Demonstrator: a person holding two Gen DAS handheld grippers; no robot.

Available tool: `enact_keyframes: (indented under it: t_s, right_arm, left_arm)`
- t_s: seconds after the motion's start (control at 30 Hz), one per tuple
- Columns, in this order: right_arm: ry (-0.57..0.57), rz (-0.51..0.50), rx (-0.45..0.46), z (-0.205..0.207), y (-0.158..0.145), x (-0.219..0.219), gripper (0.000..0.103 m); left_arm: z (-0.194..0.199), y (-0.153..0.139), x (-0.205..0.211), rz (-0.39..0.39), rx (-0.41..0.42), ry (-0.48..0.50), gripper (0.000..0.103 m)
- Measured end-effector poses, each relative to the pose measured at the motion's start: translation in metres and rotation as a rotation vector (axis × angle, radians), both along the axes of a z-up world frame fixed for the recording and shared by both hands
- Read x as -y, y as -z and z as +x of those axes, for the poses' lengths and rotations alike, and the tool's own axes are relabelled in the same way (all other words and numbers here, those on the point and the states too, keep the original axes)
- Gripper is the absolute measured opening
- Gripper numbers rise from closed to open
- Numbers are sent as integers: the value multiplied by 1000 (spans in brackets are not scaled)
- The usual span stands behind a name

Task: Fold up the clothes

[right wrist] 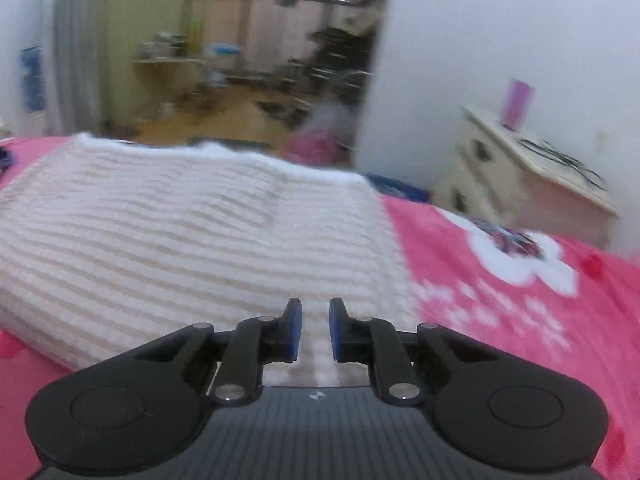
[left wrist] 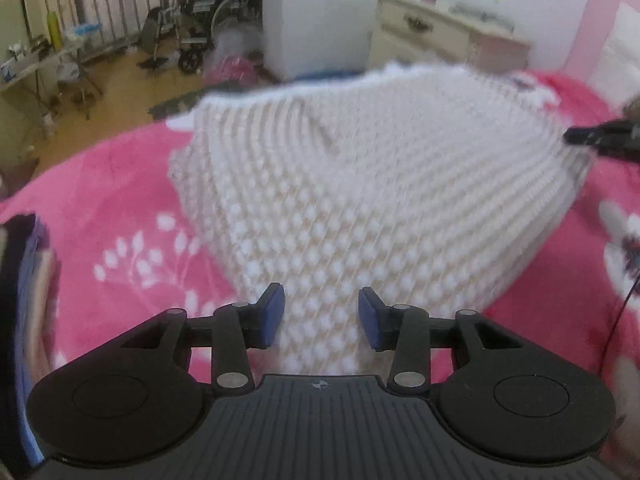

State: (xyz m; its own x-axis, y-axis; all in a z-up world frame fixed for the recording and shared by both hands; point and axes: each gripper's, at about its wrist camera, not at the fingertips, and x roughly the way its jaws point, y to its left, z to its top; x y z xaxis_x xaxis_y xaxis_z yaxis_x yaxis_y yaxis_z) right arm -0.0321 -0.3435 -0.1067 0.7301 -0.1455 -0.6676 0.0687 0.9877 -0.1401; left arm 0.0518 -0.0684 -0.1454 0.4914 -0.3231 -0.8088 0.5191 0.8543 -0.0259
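Lying across bed: white knit garment (left wrist: 360, 184), bobble-textured, folded into a thick stack on the pink floral blanket (left wrist: 120, 200).
Left edge: dark and blue fabric (left wrist: 24, 320) is showing at the frame border; too blurred to identify.
Left gripper (left wrist: 321, 318): fingers are standing spread, blue pads (left wrist: 272, 316) apart, nothing pinched; near end of the garment is lying below and between them.
Right gripper (right wrist: 315, 330): fingers are standing narrowly parted, pads (right wrist: 294, 332) not touching; garment edge is showing in the gap, apparently unpinched, though blur is limiting certainty.
Garment, right wrist view: is filling the left and centre; blanket is showing to its right.
Background right: cream dresser (right wrist: 520, 184) is carrying a purple bottle (right wrist: 518, 100).
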Motion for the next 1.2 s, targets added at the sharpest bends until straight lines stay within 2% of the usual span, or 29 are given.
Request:
enact_keyframes:
  t_s: [0.07,0.1,0.17,0.23,0.33,0.43,0.5,0.53,0.57,0.63,0.73,0.83,0.93,1.03,1.1,1.13,1.2]
  right_arm:
    - [98,39,-86,7,35,27,14]
    - [127,133,-64,5,46,44,14]
    - [193,216,-41,5,30,53,10]
    - [210,221,44,0,2,46,14]
    - [153,214,116,17,-29,36,14]
    - [75,240,164,53,-35,26,14]
    - [21,275,152,84,-24,15,14]
    - [-4,289,129,99,-15,10,14]
    - [-20,284,59,118,2,5,12]
    - [-47,103,-86,144,40,-15,7]
    - [-36,18,-89,152,23,-29,10]
    - [-123,144,36,146,-23,-42,12]
    - [-194,212,12,166,-20,-53,9]
    - [-175,172,-93,202,31,-44,1]
    - [-93,282,-103,207,18,-33,0]
    - [-70,310,-89,205,7,-33,3]
    - [-121,344,-52,201,-10,-40,5]
  left_arm:
    - [-4,9,0,6,32,13,41]
    - [-6,14,0,9,48,19,41]
    - [-8,8,-1,9,58,14,41]
    - [-9,-5,-6,-7,77,21,41]
    - [-5,-18,-3,-20,171,86,41]
    - [15,-17,8,-29,206,90,42]
    - [34,-6,14,-24,162,51,44]
    - [42,3,17,5,124,24,44]
    - [50,14,17,25,93,-2,44]
    - [53,24,9,-22,79,-14,44]
    - [48,22,4,-48,78,-21,43]
    - [44,23,-1,-66,87,-12,43]
    - [50,23,-1,-96,69,-33,45]
    - [52,20,-4,-143,49,-51,48]
    - [52,20,-4,-139,49,-46,49]
    - [52,20,-4,-144,49,-51,49]
    - [51,20,-6,-155,47,-55,49]
